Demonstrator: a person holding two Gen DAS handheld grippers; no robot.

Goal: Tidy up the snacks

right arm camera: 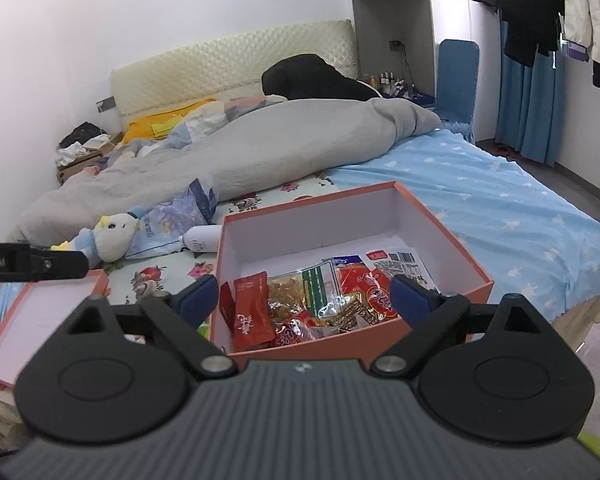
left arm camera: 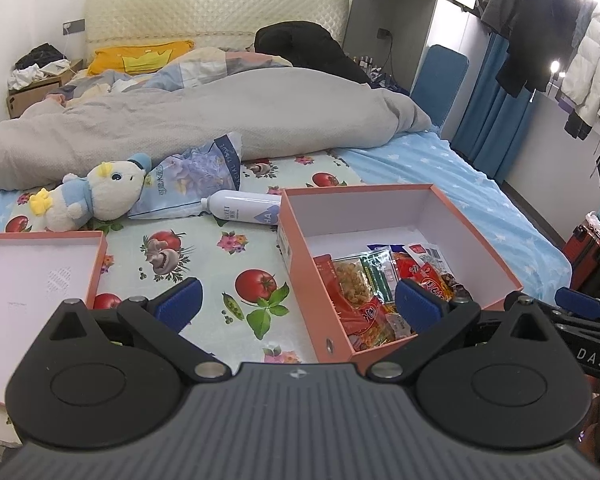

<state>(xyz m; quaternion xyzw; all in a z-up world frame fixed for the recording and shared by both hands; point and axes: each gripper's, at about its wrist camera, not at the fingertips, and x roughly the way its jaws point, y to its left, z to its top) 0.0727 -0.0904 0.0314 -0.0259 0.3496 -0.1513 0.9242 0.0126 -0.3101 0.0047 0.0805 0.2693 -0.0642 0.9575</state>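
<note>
An open orange box (left arm camera: 300, 280) with a white inside sits on the bed; it also shows in the right wrist view (right arm camera: 224, 280). Several snack packets (left arm camera: 364, 292) lie in its near part, mostly red ones, seen too in the right wrist view (right arm camera: 300, 304). The box's lid (left arm camera: 40, 280) lies upside down to the left (right arm camera: 40, 320). My left gripper (left arm camera: 298, 300) is open and empty, above the mat left of the box's near corner. My right gripper (right arm camera: 304, 298) is open and empty, held above the snacks.
A plush duck (left arm camera: 96, 196), a tissue pack (left arm camera: 184, 180) and a white bottle (left arm camera: 240, 208) lie behind the box on the fruit-print mat (left arm camera: 204, 264). A grey duvet (left arm camera: 200, 120) covers the back of the bed. Hanging clothes (left arm camera: 560, 40) and the bed's edge are at right.
</note>
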